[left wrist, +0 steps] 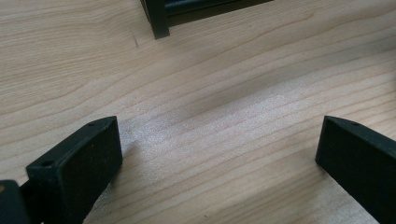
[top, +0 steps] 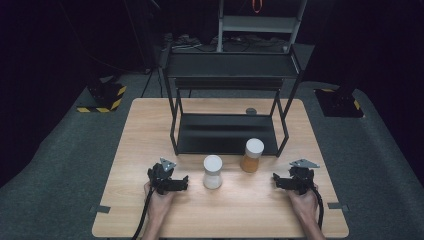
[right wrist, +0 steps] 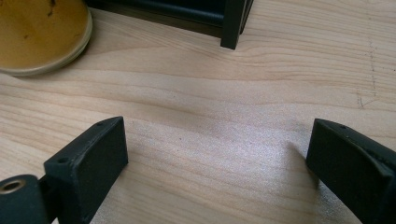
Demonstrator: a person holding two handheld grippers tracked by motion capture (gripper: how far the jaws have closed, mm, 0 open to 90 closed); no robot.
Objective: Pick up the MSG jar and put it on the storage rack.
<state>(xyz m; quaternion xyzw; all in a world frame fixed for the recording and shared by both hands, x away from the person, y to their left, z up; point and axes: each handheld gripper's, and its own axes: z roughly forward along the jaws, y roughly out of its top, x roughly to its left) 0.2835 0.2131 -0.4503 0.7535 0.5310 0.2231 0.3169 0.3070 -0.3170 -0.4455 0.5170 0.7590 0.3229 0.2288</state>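
Two jars with white lids stand on the wooden table in front of a black two-tier rack. The pale jar is nearer me; the amber jar is beside the rack's front edge. My left gripper rests on the table left of the pale jar, open, with bare wood between its jaws. My right gripper rests right of the amber jar, open and holding nothing. The amber jar's base shows at the upper left of the right gripper view.
The rack's front legs stand just ahead of each gripper. A small grey disc lies on the table behind the rack. Dark floor surrounds the table, with stands at the back.
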